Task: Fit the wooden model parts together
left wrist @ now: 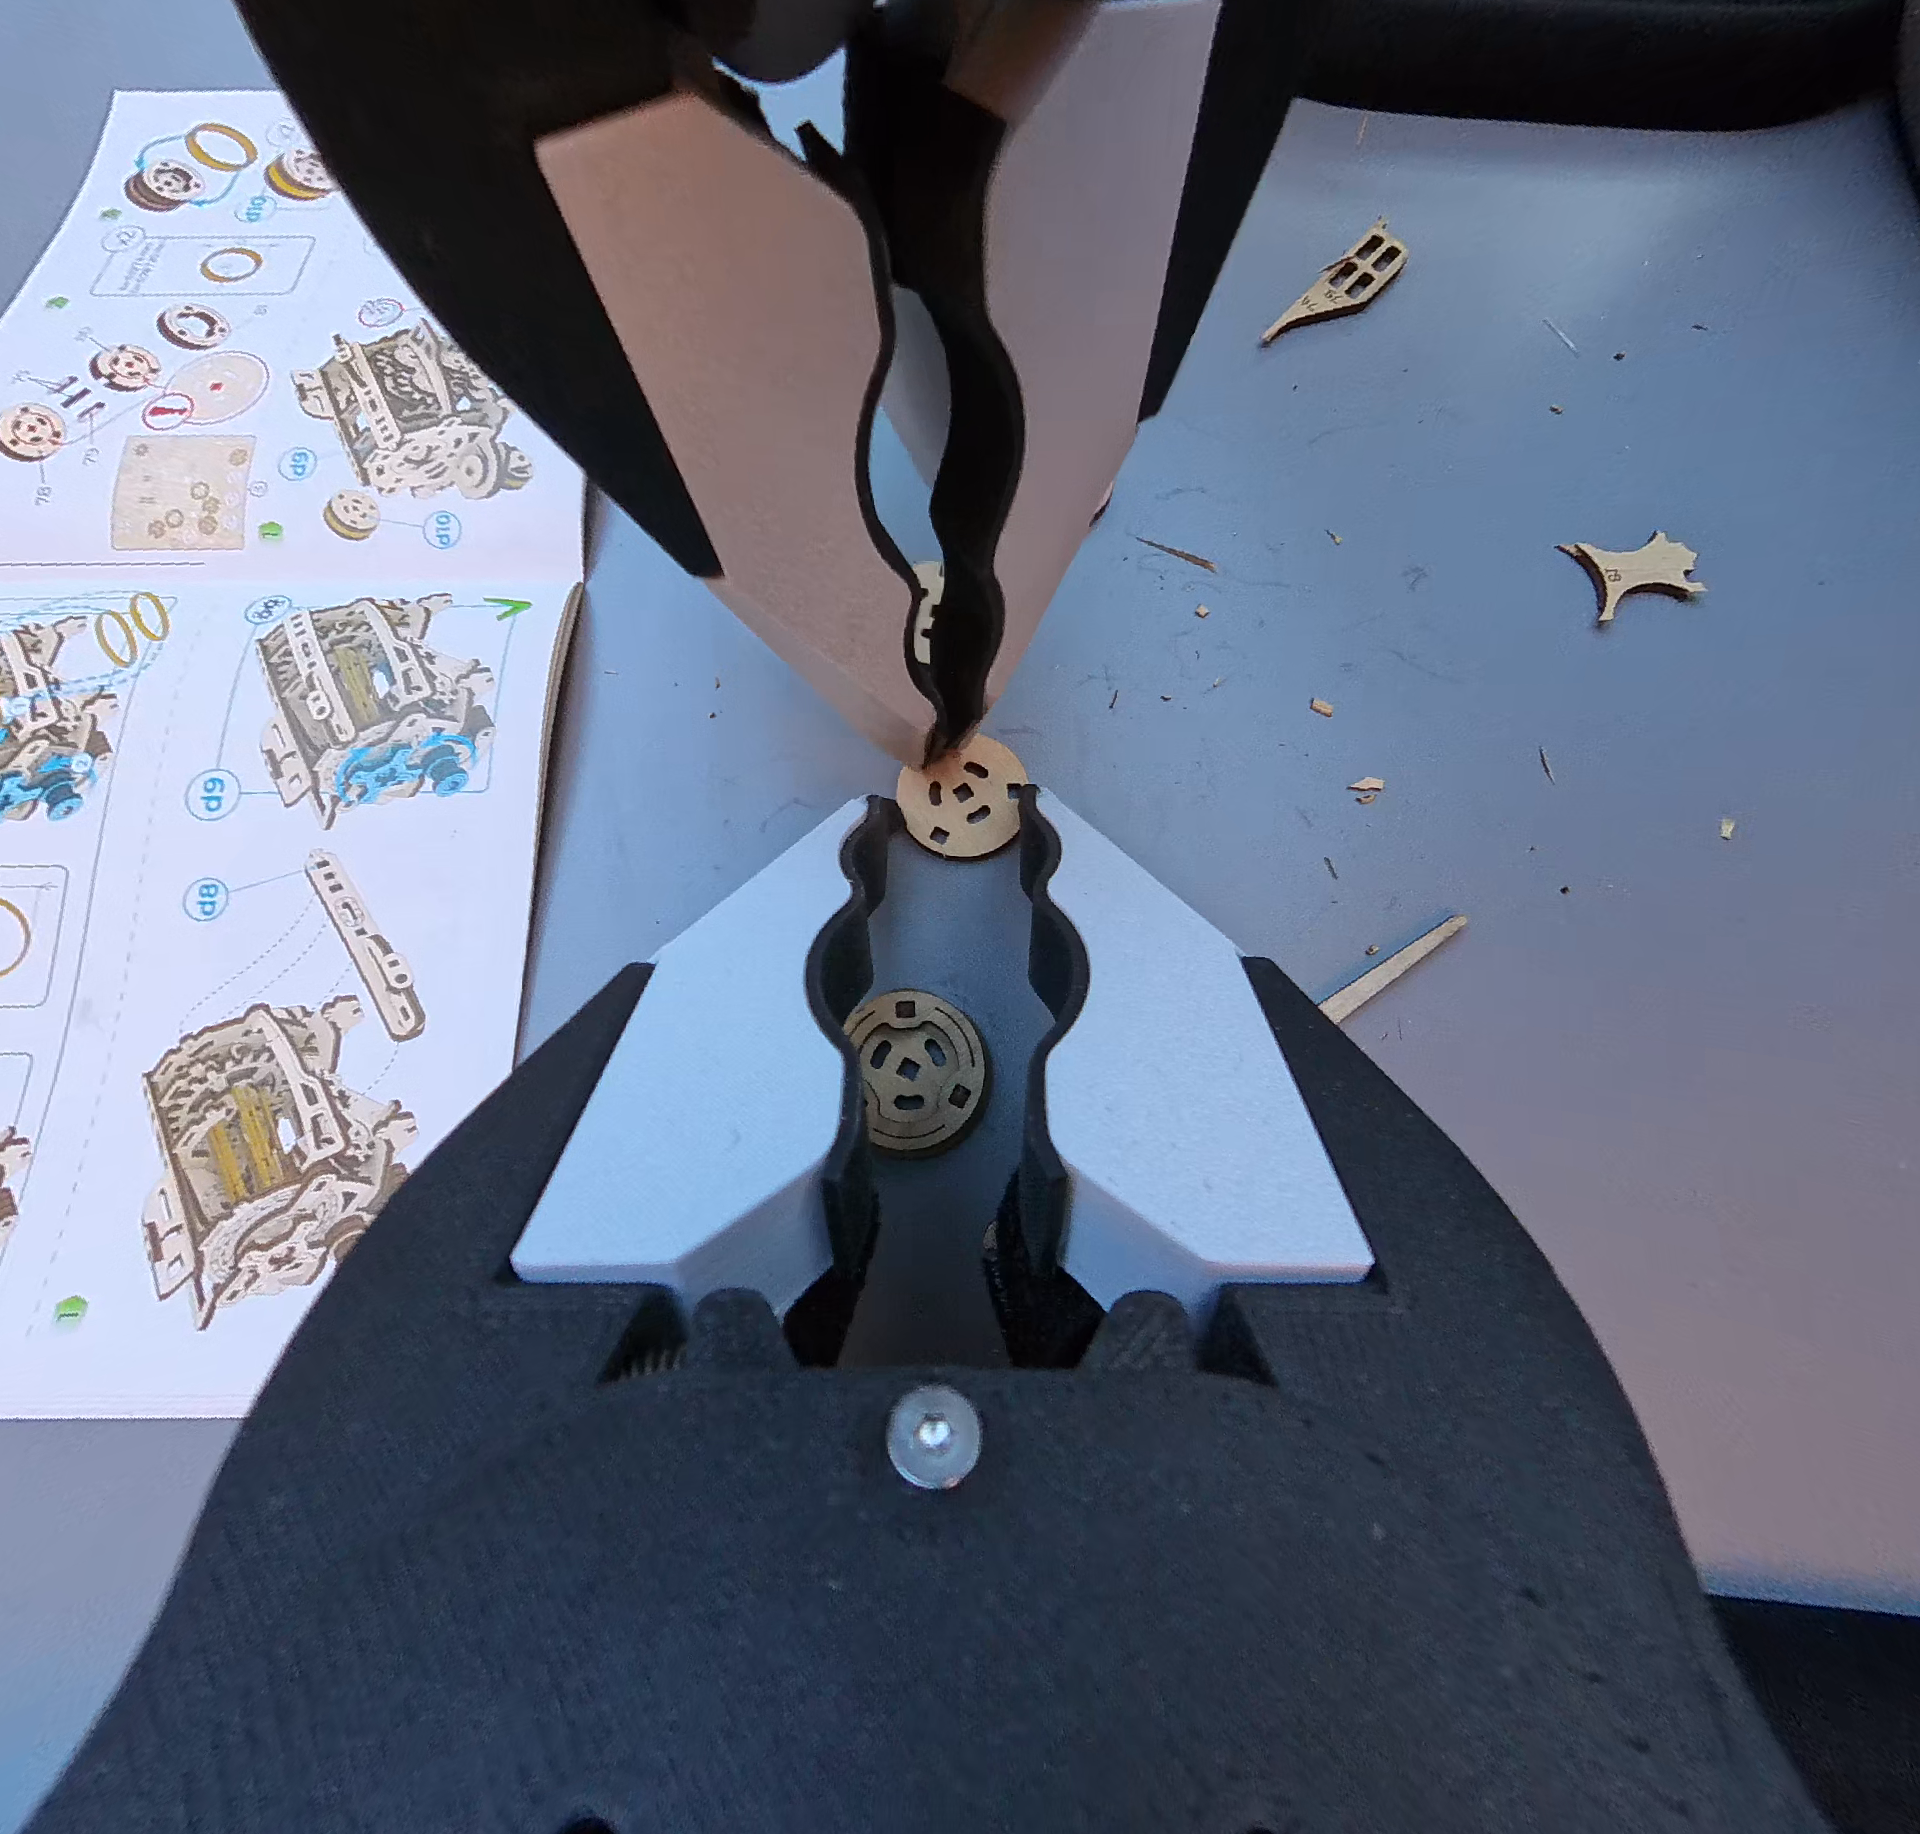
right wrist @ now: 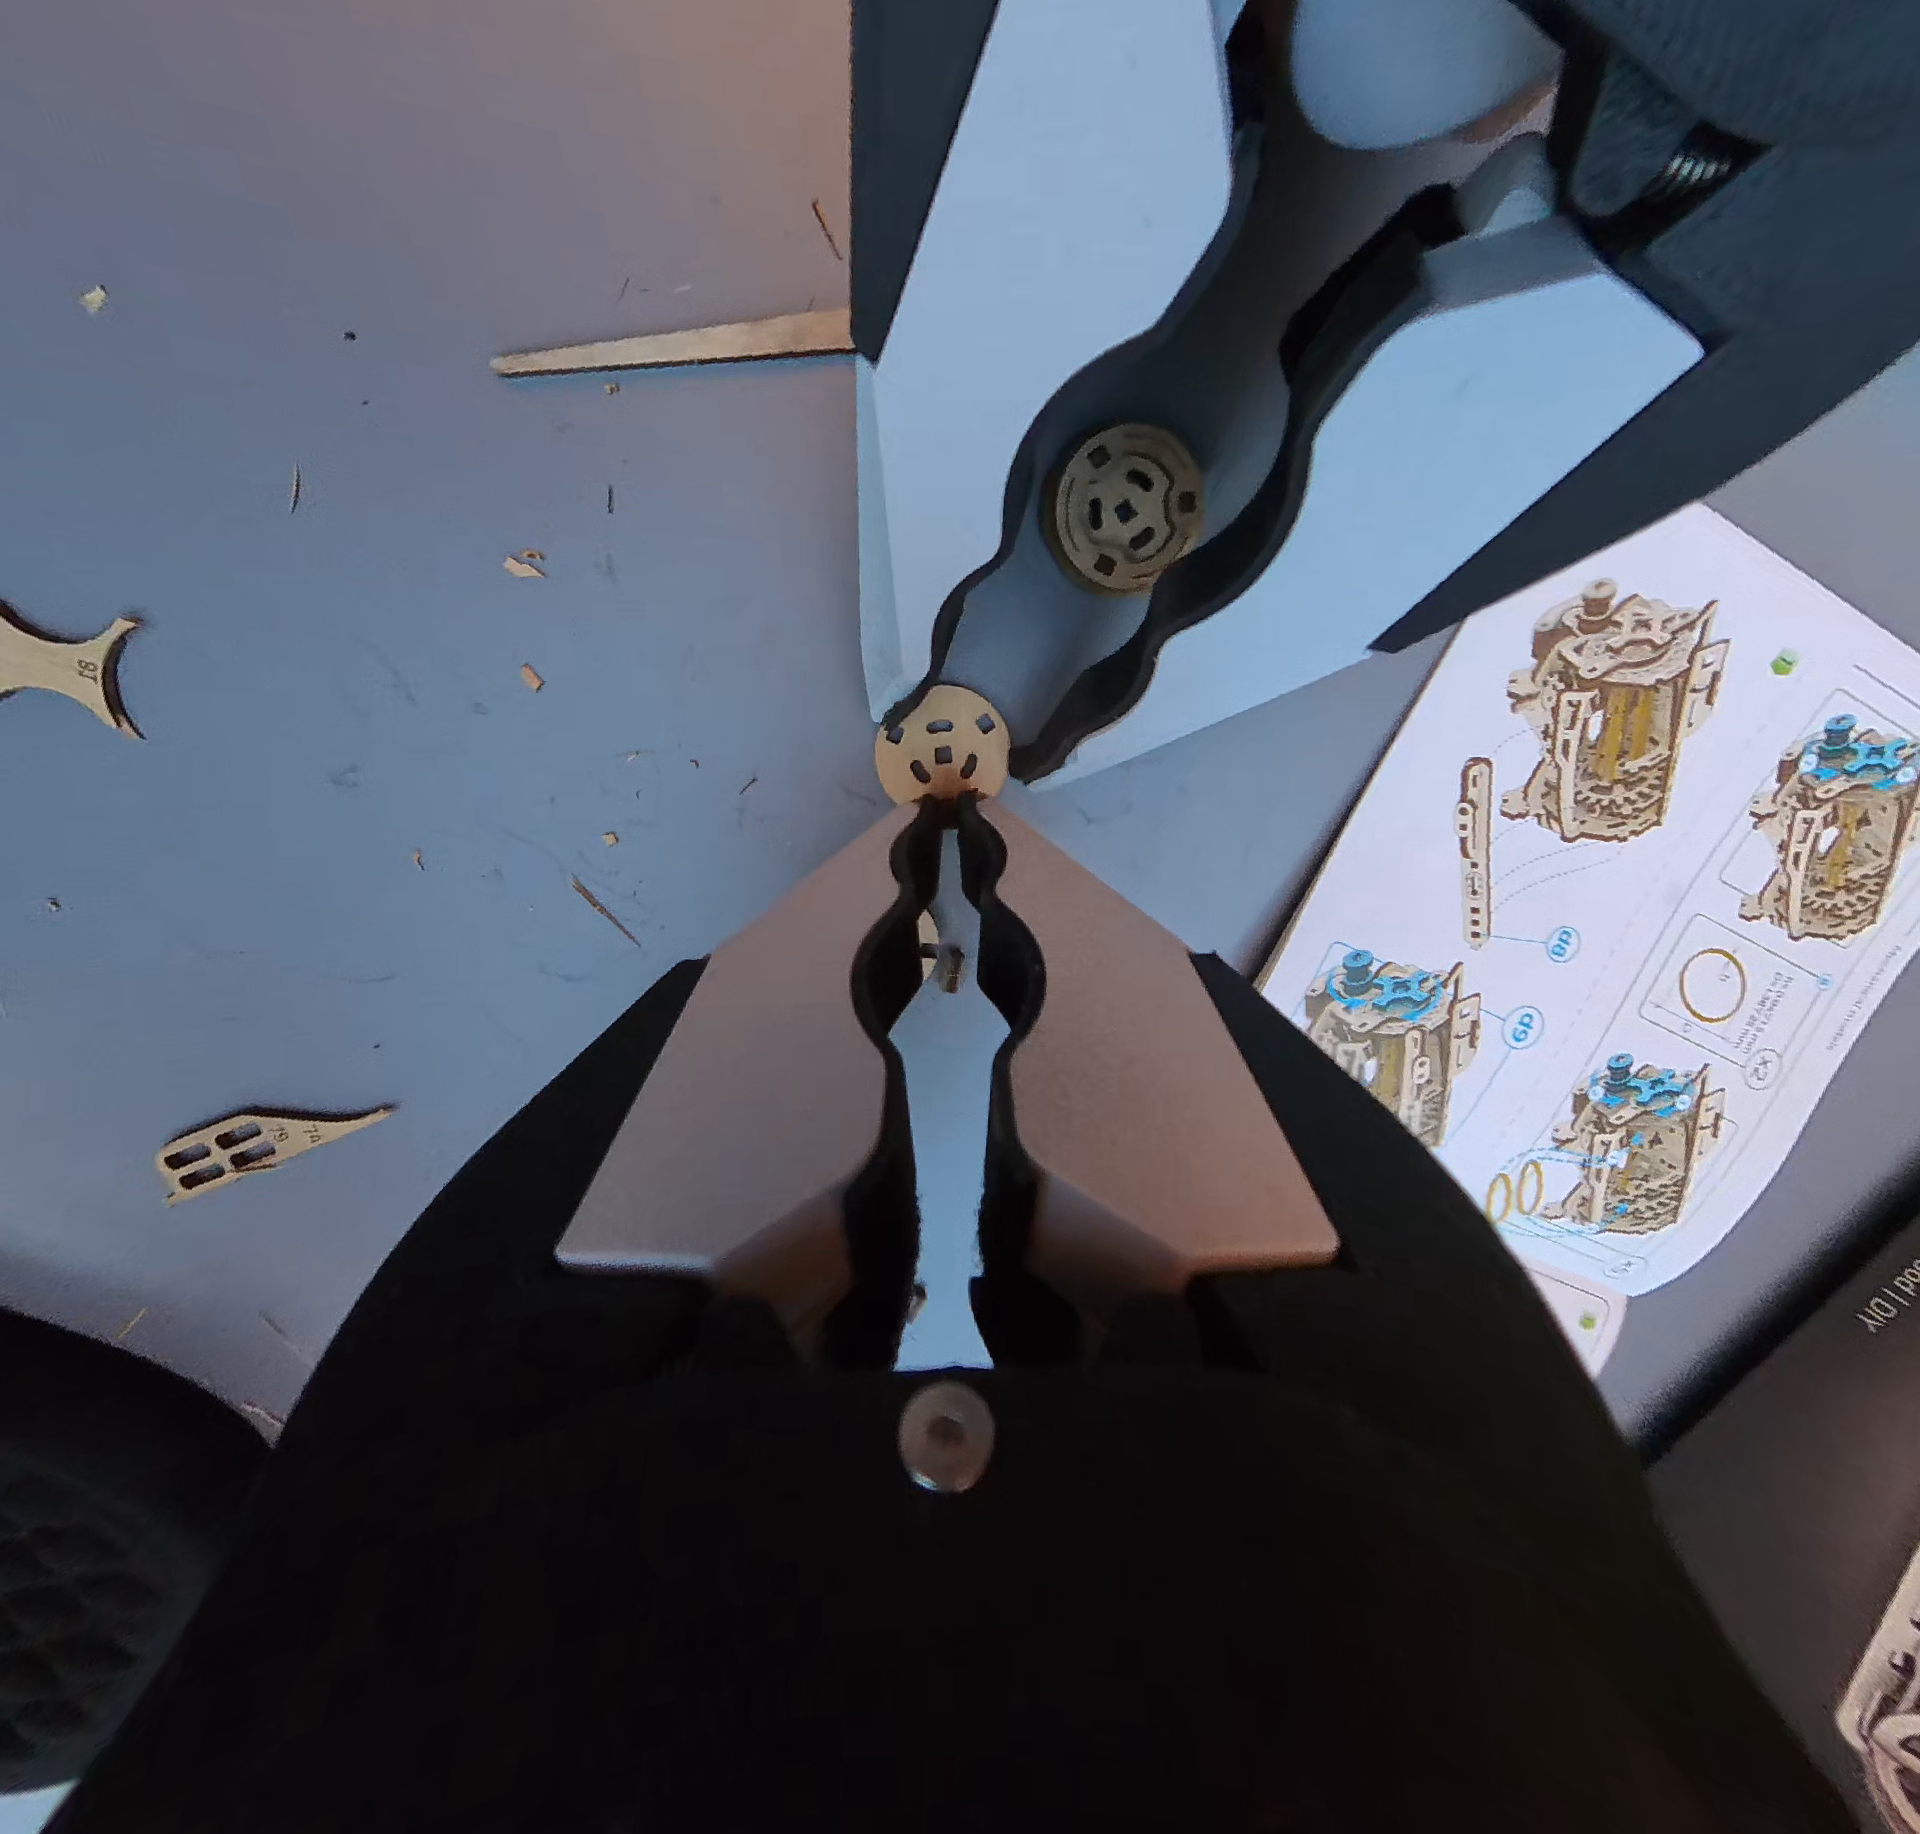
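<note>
A small round wooden disc (left wrist: 961, 816) with cut slots is held just above the grey table (left wrist: 1558, 1057), between both grippers. My left gripper (left wrist: 956, 802) has its two fingertips against opposite edges of the disc. My right gripper (left wrist: 945, 740) comes from the far side, shut, and pinches the disc's far rim with its tips. In the right wrist view the disc (right wrist: 942, 745) sits at my right gripper's tips (right wrist: 940, 802). A larger, darker wooden disc (left wrist: 914, 1072) lies flat on the table under the left gripper; it also shows in the right wrist view (right wrist: 1127, 506).
An instruction sheet (left wrist: 260, 745) lies to the left gripper's left. Wooden offcuts (left wrist: 1340, 288) (left wrist: 1642, 579), a long sliver (left wrist: 1392, 963) and chips lie on its right. A black quilted object (left wrist: 1610, 8) is at the far edge. A pale wooden piece (left wrist: 928, 600) shows partly behind the right gripper. Less than 4 cm separates the two grippers' tips.
</note>
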{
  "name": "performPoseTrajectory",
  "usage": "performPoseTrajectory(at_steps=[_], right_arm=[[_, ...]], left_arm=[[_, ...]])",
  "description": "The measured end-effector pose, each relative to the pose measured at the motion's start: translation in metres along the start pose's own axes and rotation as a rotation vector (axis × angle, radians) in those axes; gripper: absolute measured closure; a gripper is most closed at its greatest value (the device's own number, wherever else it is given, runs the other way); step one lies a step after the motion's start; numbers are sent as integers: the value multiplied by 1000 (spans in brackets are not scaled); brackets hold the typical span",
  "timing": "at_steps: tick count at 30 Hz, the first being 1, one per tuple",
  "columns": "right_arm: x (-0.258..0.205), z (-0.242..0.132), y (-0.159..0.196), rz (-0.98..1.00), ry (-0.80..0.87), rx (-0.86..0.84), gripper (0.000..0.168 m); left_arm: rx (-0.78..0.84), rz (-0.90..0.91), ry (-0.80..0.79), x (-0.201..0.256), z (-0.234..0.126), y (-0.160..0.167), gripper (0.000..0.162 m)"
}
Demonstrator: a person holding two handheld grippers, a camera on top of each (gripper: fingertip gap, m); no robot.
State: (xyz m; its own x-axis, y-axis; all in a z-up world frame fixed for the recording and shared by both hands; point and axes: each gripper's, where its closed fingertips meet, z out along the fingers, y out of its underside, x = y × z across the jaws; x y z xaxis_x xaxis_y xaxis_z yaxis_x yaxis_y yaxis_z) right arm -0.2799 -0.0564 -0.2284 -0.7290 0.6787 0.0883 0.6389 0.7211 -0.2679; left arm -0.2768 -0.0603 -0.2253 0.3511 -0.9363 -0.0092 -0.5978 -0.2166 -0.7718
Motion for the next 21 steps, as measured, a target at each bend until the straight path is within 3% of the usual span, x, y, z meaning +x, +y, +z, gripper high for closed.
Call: performPoseTrajectory(at_steps=[13, 21], right_arm=[[0, -1, 2, 29, 1, 82, 160], [1, -2, -1, 91, -20, 211, 164]], left_arm=[[0, -1, 2, 0, 0, 0, 138], [0, -2, 4, 0, 0, 0, 138]])
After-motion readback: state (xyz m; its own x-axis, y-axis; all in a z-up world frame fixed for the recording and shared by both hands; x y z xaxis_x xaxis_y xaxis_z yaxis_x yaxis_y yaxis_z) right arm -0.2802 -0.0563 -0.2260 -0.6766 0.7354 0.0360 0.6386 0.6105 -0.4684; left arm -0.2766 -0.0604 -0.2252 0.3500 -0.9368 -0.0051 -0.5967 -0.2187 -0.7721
